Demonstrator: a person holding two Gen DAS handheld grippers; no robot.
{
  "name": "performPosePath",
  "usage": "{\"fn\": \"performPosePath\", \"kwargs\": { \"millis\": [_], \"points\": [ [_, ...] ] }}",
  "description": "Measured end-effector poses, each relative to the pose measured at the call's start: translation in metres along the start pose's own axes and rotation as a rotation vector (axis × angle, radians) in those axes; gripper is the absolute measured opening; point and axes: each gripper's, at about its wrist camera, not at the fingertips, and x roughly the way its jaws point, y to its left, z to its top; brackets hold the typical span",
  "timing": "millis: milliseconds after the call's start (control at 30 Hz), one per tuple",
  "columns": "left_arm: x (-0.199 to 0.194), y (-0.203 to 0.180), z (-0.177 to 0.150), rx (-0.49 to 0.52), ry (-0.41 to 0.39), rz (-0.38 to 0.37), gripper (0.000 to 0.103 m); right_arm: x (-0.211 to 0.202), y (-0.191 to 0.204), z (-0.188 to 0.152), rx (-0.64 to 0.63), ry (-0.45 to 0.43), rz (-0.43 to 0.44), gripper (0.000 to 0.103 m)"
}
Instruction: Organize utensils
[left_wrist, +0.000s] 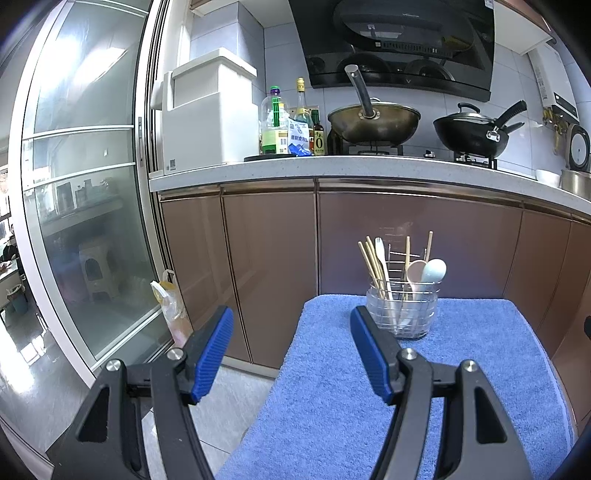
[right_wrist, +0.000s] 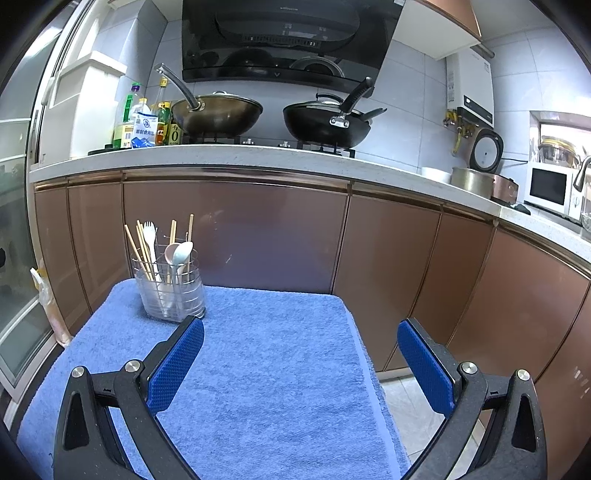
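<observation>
Fingers (left_wrist: 216, 350) spread, empty; holder (left_wrist: 404, 310) (two spoons (left_wrist: 426, 271)).

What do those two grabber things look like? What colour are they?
Each gripper, left and right, looks like black plastic tongs. The two fingers carry bright blue bumpy rubber pads on their inner sides. Shiny round silver bolts join the parts, and the black frame has triangle-shaped cut-outs. No cables, labels or sleeves show.

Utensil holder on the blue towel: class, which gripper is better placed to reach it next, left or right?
Probably the left gripper: the utensil holder stands just beyond its right finger. From the right gripper, also open and empty, the holder sits further off, up to the left.
</observation>
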Motion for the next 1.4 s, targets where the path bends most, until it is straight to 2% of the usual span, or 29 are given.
{"fn": "performPosePath", "kwargs": {
  "millis": [1400],
  "points": [
    [0.0011, 0.0055, -0.0040, 0.007, 0.027, 0.001, 0.064, 0.0004, -0.0013, -0.0082, 0.005, 0.030, -0.021, 0.103]
  ]
}}
